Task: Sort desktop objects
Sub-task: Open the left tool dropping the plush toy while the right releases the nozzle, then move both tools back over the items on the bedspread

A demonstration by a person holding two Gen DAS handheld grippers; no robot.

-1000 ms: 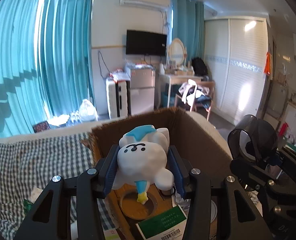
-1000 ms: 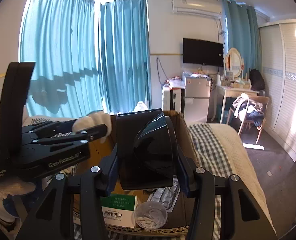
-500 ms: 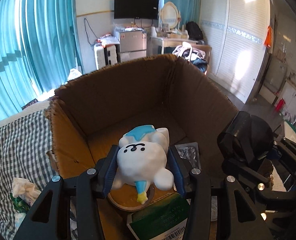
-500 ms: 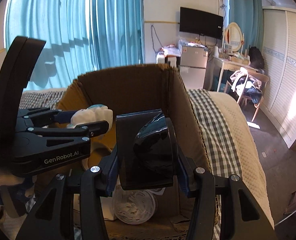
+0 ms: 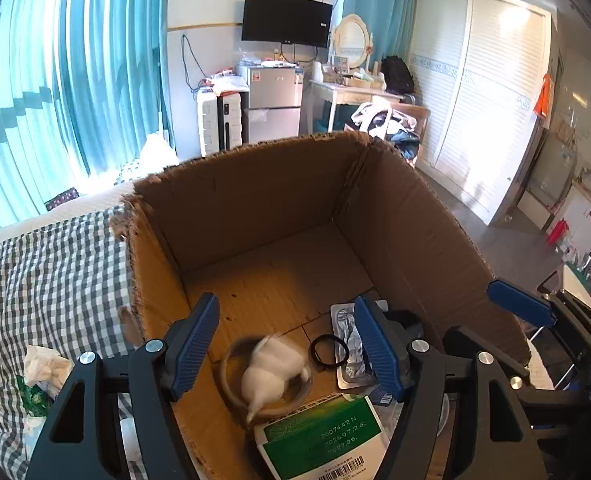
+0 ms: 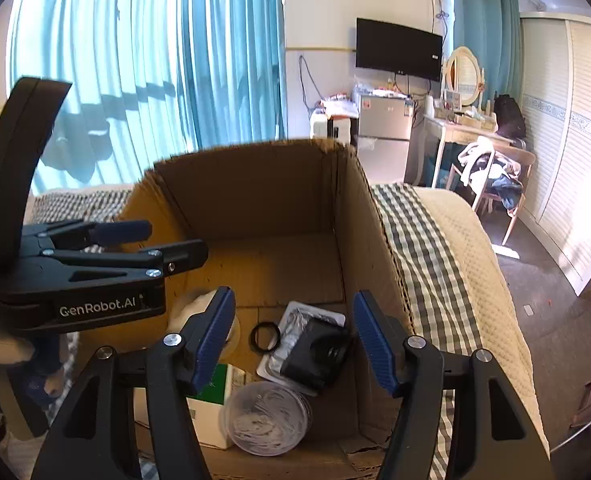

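Both claws, left (image 5: 287,348) and right (image 6: 293,336), hung wide open and empty over the cardboard box (image 5: 415,216). Inside, the white toy (image 5: 273,372) lay blurred on a tape roll (image 5: 231,384), the black case (image 6: 315,354) atop a packet (image 6: 291,316); I judged either might roll or slide off.

One cardboard box (image 6: 367,248) holds one white plush toy (image 5: 273,368), one tape roll (image 5: 231,388), one black ring (image 6: 265,336), one green-labelled carton (image 5: 319,436), one foil pack (image 5: 345,340), one black device (image 6: 315,354) and one clear round tub (image 6: 265,420).
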